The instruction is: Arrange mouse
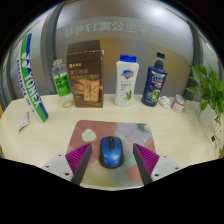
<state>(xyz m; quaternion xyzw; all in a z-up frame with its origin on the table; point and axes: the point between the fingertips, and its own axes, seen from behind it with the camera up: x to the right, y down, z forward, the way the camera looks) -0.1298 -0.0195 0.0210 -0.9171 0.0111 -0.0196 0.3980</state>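
Note:
A blue and black mouse lies on a pale mouse mat on the cream table. It stands between my gripper's two fingers, with a clear gap at each side. The purple pads flank it left and right. The fingers are open and the mouse rests on the mat on its own.
Along the back stand a green and white badminton tube, a clear bottle, a brown box, a white bottle and a dark blue bottle. A small white item and a green plant are at the right.

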